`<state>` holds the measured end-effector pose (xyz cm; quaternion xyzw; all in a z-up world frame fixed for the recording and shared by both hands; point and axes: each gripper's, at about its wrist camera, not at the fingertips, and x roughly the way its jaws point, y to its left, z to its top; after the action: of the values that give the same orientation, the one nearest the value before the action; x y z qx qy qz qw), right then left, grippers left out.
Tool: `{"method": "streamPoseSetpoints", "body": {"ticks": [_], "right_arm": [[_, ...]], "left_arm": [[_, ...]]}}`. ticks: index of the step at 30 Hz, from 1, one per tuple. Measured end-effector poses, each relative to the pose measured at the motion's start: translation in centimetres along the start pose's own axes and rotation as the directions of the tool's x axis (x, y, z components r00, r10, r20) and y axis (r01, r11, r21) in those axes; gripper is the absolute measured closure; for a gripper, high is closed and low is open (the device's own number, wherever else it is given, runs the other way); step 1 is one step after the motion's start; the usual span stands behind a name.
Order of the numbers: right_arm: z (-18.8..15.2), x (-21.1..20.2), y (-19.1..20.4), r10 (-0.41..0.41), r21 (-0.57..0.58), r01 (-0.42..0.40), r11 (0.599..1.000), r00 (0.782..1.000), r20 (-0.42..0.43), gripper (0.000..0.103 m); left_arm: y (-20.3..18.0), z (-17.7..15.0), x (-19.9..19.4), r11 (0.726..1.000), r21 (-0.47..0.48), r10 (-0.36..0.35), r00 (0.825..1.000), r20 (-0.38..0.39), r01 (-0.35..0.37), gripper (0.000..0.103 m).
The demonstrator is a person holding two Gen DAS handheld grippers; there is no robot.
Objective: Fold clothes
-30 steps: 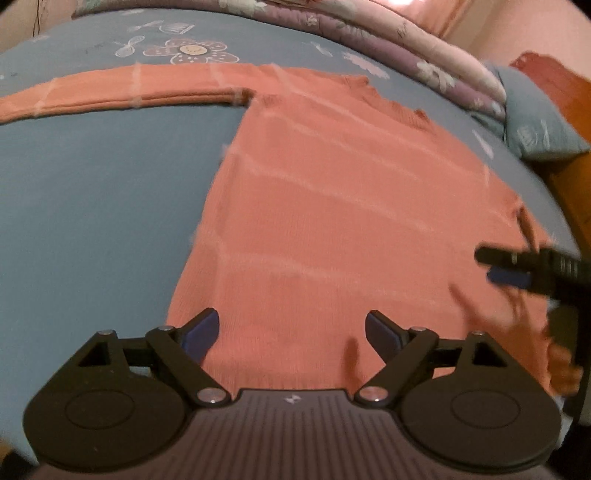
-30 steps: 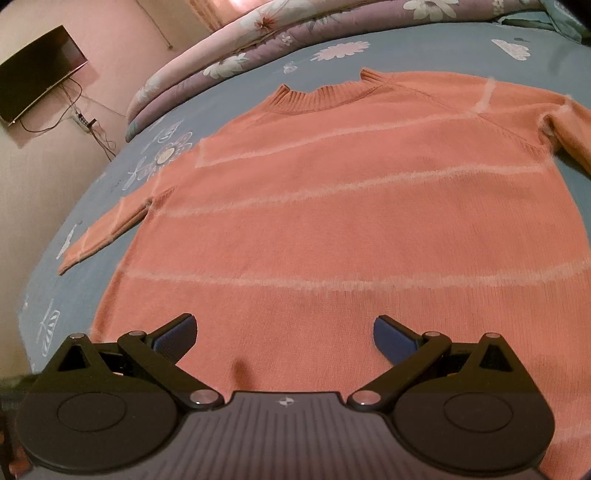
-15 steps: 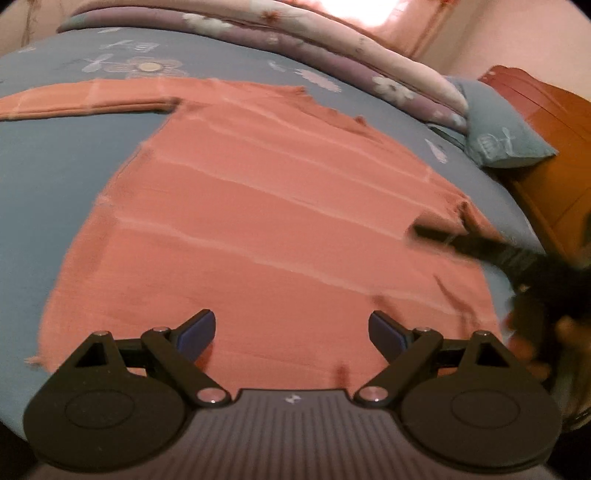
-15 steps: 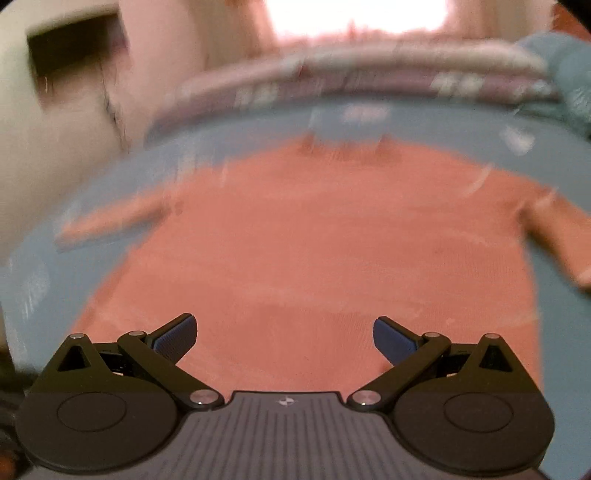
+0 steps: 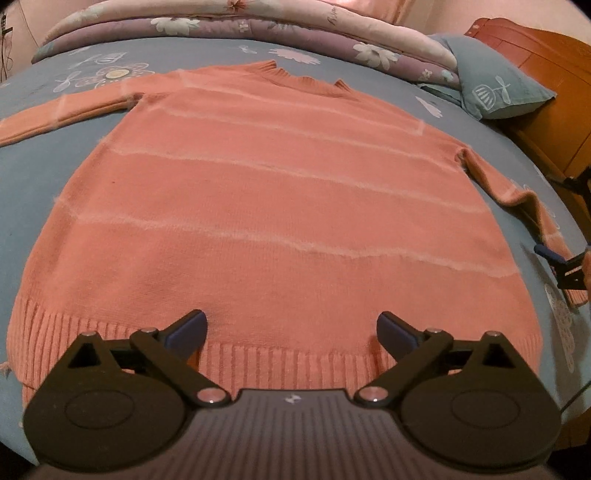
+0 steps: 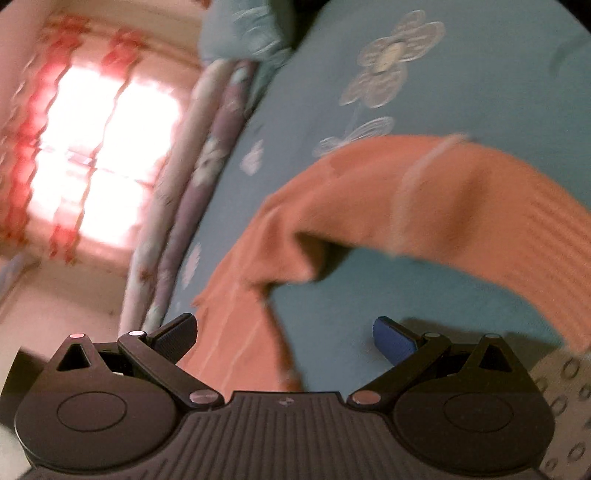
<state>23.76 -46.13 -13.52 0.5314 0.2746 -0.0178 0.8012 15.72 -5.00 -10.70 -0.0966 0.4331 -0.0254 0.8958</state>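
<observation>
Sweater: orange knit sweater (image 5: 266, 206) with thin pale stripes lay spread flat, front up, on the blue flowered bed cover (image 5: 44, 162); collar at the far side, ribbed hem (image 5: 258, 362) at the near side.
Sleeves: the left sleeve (image 5: 62, 110) stretched out flat toward the far left; the right sleeve (image 6: 461, 206) bent down along the right edge of the body, with its ribbed cuff nearest the right gripper.
Left gripper: the left gripper (image 5: 291, 328) hung over the middle of the hem, its jaws wide apart and holding nothing.
Right gripper: the right gripper (image 6: 286, 338) was low beside the right sleeve, its jaws also wide apart and empty; this view was blurred.
Handling: the knit looked soft, limp and rather thick, so it would probably sag and stretch when lifted, but not slip.
Where to hold: the ribbed cuff, the hem corners or the shoulder seams seemed the firmest places; a pinch of one layer in the middle would likely only make a bump.
Background: folded quilts (image 5: 258, 26) and a pillow (image 5: 495, 85) lay at the far side.
</observation>
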Motion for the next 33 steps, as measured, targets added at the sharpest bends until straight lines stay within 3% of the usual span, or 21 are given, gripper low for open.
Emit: {"method": "streamPoseSetpoints", "body": {"ticks": [7, 10, 12, 17, 21, 25, 30, 33], "right_arm": [[2.7, 3.7, -0.3, -0.050, -0.008, 0.051, 0.999, 0.989, 0.139, 0.004], [4.7, 4.6, -0.7, -0.099, -0.063, 0.111, 0.992, 0.981, 0.166, 0.026], [5.9, 5.0, -1.3, -0.119, -0.096, 0.138, 0.986, 0.976, 0.181, 0.047], [9.1, 6.6, -0.6, -0.144, -0.192, 0.183, 0.964, 0.969, 0.200, 0.065], [10.4, 6.5, 2.6, -0.134, -0.392, 0.235, 0.889, 0.954, 0.268, 0.072], [10.7, 6.1, 5.4, -0.051, -0.548, 0.241, 0.801, 0.939, 0.339, 0.073], [10.7, 6.0, 6.8, 0.007, -0.619, 0.252, 0.744, 0.923, 0.385, 0.074], [10.9, 6.8, 7.0, -0.084, -0.645, 0.303, 0.702, 0.934, 0.347, 0.073]], "left_arm": [[0.4, 0.3, 0.0, 1.000, -0.010, -0.009, 1.000, -0.019, 0.009, 0.005], [0.5, 0.2, 0.1, 1.000, -0.007, -0.016, 1.000, -0.013, 0.016, 0.003], [0.3, 0.1, 0.2, 1.000, -0.002, -0.013, 1.000, -0.010, 0.013, 0.003], [-0.3, 0.2, 0.5, 1.000, 0.016, 0.016, 1.000, -0.008, -0.016, 0.002], [-0.4, 0.4, 0.7, 0.999, 0.022, 0.027, 1.000, -0.012, -0.027, 0.002], [-0.7, 0.8, 1.0, 0.999, 0.034, 0.043, 0.999, -0.029, -0.042, 0.002], [-1.0, 1.3, 1.4, 0.997, 0.045, 0.065, 0.997, -0.038, -0.063, 0.002], [-1.1, 1.2, 1.6, 0.996, 0.052, 0.075, 0.997, -0.025, -0.073, 0.002]]}}
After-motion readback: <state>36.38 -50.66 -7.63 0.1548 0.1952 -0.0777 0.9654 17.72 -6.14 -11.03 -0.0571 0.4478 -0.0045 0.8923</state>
